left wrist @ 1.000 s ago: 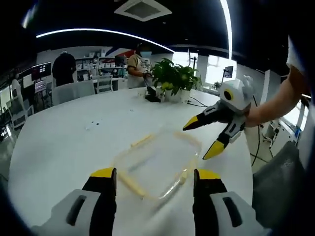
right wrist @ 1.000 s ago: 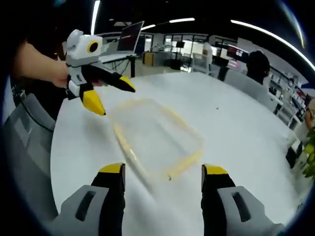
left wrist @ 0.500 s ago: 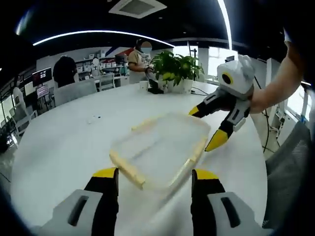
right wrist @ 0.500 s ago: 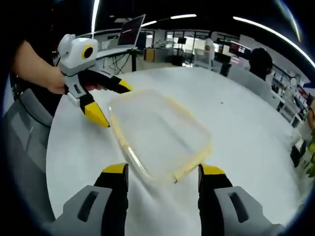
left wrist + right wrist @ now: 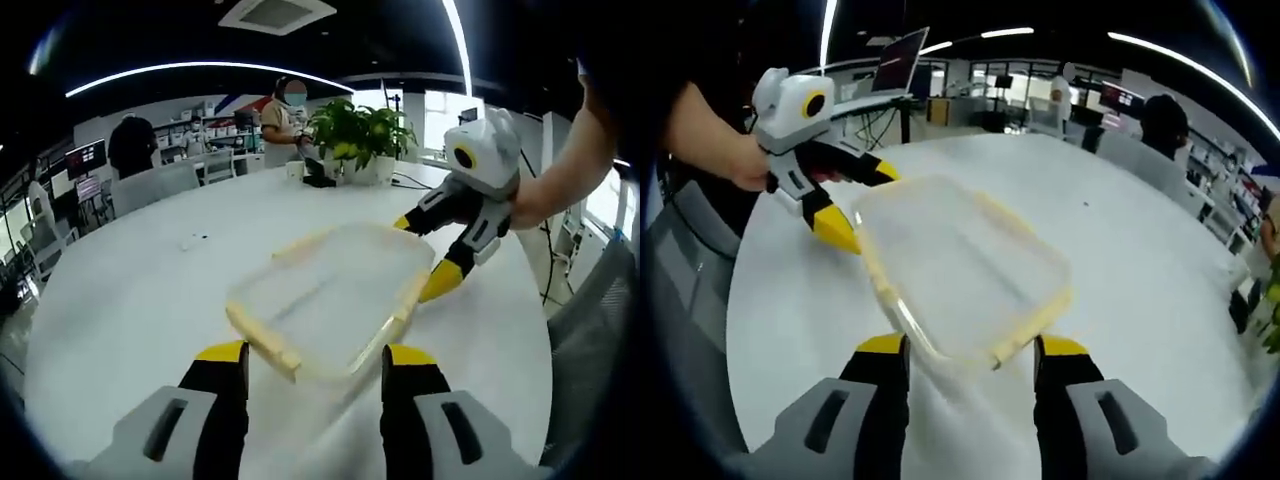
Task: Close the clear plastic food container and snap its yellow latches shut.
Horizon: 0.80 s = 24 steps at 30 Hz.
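The clear plastic container (image 5: 330,290) lies flat on the white table (image 5: 120,300). Pale yellow latches (image 5: 262,342) run along its edges. My left gripper (image 5: 314,362) is open, and the container's near edge sits just ahead of its jaws. My right gripper (image 5: 424,254) reaches in from the right, open, its jaws straddling the container's far right corner. In the right gripper view the container (image 5: 960,265) lies in front of my open right gripper (image 5: 970,350), and the left gripper (image 5: 864,204) straddles its far left corner. The views are blurred, so I cannot tell whether any latch is snapped down.
Potted plants (image 5: 360,140) stand at the table's far edge with a small dark thing (image 5: 316,182) beside them. Small specks (image 5: 190,240) lie on the table to the left. People and chairs (image 5: 150,185) are beyond the table. A monitor (image 5: 902,68) stands on a desk behind.
Both grippers have moved in toward the container, which now looks larger and nearer. The right gripper's jaws have come around its corner, and the left's likewise. The container has shifted slightly.
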Motion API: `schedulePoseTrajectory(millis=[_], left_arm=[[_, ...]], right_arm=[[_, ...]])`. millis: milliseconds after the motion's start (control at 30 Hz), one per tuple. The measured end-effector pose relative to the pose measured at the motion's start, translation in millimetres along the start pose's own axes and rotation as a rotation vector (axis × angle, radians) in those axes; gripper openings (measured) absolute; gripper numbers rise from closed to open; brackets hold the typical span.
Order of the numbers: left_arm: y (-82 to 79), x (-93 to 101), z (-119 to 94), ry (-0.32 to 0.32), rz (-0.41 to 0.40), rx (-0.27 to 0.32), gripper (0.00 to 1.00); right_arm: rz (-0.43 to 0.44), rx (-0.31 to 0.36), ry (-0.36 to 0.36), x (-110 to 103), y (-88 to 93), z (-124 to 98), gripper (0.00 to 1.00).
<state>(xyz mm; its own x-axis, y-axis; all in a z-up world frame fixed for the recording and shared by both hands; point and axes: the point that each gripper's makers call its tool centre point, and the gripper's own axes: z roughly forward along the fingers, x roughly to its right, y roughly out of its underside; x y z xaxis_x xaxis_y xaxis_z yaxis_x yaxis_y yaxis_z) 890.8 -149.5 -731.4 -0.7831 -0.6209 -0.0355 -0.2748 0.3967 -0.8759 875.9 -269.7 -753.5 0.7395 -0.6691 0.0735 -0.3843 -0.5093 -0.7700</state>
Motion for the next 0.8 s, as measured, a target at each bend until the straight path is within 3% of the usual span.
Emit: schedulePoseTrajectory(millis=[467, 800], left_arm=[[5.4, -7.5, -8, -0.003, 0.013, -0.008, 0.46], [19.0, -33.0, -30, -0.03, 0.024, -0.024, 0.45]], right_arm=[[-0.013, -0.012, 0.017, -9, -6.9, 8, 0.46], [-0.024, -0.006, 0.02, -27, -25.6, 26, 0.43]])
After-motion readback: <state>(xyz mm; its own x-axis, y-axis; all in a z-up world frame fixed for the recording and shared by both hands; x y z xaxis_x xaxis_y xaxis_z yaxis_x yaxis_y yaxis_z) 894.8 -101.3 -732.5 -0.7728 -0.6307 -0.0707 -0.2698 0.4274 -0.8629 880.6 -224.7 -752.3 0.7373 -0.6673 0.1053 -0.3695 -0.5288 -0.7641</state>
